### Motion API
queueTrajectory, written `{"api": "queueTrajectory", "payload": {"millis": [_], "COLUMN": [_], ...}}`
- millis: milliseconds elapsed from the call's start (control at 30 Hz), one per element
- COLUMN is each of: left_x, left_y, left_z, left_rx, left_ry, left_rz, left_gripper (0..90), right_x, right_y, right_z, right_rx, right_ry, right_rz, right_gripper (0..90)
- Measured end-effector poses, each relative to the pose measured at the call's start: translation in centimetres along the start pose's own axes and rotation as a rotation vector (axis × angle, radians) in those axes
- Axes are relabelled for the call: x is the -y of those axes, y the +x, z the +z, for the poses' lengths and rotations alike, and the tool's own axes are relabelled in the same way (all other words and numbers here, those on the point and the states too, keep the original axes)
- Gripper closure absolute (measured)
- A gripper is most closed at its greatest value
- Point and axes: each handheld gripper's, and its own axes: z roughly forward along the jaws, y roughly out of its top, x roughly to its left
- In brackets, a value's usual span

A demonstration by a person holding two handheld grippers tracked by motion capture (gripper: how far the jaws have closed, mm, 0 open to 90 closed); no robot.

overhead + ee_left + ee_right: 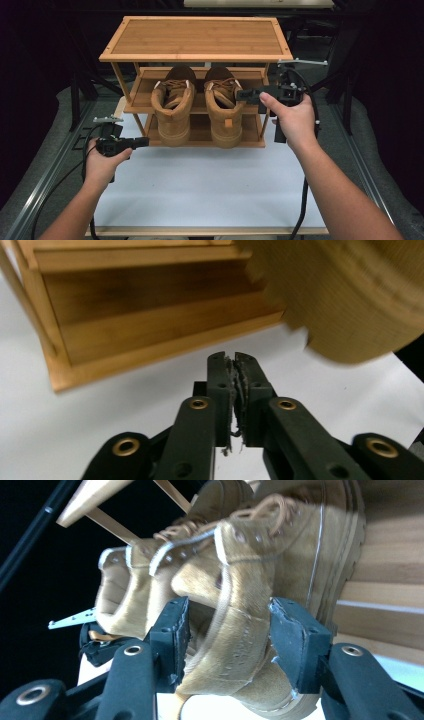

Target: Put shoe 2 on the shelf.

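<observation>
Two tan lace-up boots stand side by side on the middle shelf of a bamboo shoe rack (195, 37), heels toward me: the left boot (173, 115) and the right boot (223, 120). My right gripper (242, 95) reaches in from the right at the right boot's collar. In the right gripper view it (232, 630) is open, its jaws straddling that boot's (280, 545) ankle wall; I cannot tell whether the pads touch it. My left gripper (145, 141) hovers low by the rack's front left leg. It (234, 357) is shut on nothing, just below the left boot's blurred heel (345, 295).
The rack's top shelf is bare, and its bottom shelf (150, 330) lies under the boots. The rack stands at the back of a white tabletop (200, 185) with bare surface in front. Grey floor and metal rails flank the table. Cables trail from both grippers.
</observation>
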Motion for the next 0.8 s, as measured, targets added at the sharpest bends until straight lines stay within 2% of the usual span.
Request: {"api": "queueTrajectory", "payload": {"millis": [67, 133, 200, 233, 267, 333, 367, 433, 467, 533, 567, 600, 700, 733, 800], "left_x": [-1.0, -2.2, -2.5, -3.2, -3.5, -4.1, -4.4, -4.8, -5.1, -5.4, -5.7, -5.7, -6.2, -6.2, -6.3], "left_y": [-0.2, -0.3, -0.4, -0.6, -0.7, -0.8, -0.9, -1.0, -1.0, -1.0, -1.0, -1.0, -0.7, -0.7, -0.6], "left_z": [0.0, 0.0, 0.0, 0.0, 0.1, 0.3, 0.4, 0.7, 0.9, 1.4, 1.8, 1.8, 2.7, 2.8, 2.9], "left_rx": [-0.013, -0.006, -0.001, -0.006, -0.010, -0.026, -0.037, -0.042, -0.043, -0.040, -0.047, -0.047, -0.032, -0.031, -0.030], "left_ry": [-0.007, -0.023, -0.028, -0.036, -0.044, -0.053, -0.052, -0.051, -0.055, -0.063, -0.070, -0.070, -0.090, -0.093, -0.094], "left_rz": [0.014, 0.013, 0.020, 0.060, 0.072, 0.087, 0.082, 0.061, 0.056, 0.055, 0.048, 0.048, 0.033, 0.026, 0.019], "left_gripper": [88.5, 89.7, 89.8, 89.8, 89.6, 89.5, 89.5, 89.5, 89.9, 90.0, 90.0, 90.0, 90.0, 90.0, 90.0], "right_x": [-0.1, -0.2, -0.2, -0.1, 0.0, 0.1, 0.4, 0.6, 0.9, 1.1, 1.4, 1.6, 2.1, 2.2, 2.3], "right_y": [0.0, -0.4, -0.8, -1.2, -2.3, -2.9, -3.9, -4.4, -5.5, -5.9, -6.7, -7.0, -8.0, -8.3, -8.6], "right_z": [-0.9, -1.9, -2.1, -2.2, -2.2, -2.0, -1.4, -0.9, 0.3, 0.7, 1.8, 2.2, 4.0, 4.6, 5.0], "right_rx": [-0.012, 0.003, 0.012, 0.017, 0.042, 0.057, 0.091, 0.101, 0.092, 0.095, 0.105, 0.104, 0.120, 0.103, 0.101], "right_ry": [-0.029, -0.062, -0.076, -0.090, -0.094, -0.096, -0.076, -0.076, -0.060, -0.047, -0.025, -0.024, -0.055, -0.063, -0.055], "right_rz": [-0.016, -0.032, -0.036, -0.039, -0.042, -0.047, -0.082, -0.093, -0.104, -0.105, -0.087, -0.081, -0.081, -0.071, -0.060], "right_gripper": [49.1, 51.3, 53.5, 54.3, 60.3, 62.8, 63.8, 63.5, 67.1, 70.2, 76.3, 78.3, 82.3, 82.9, 83.7]}}
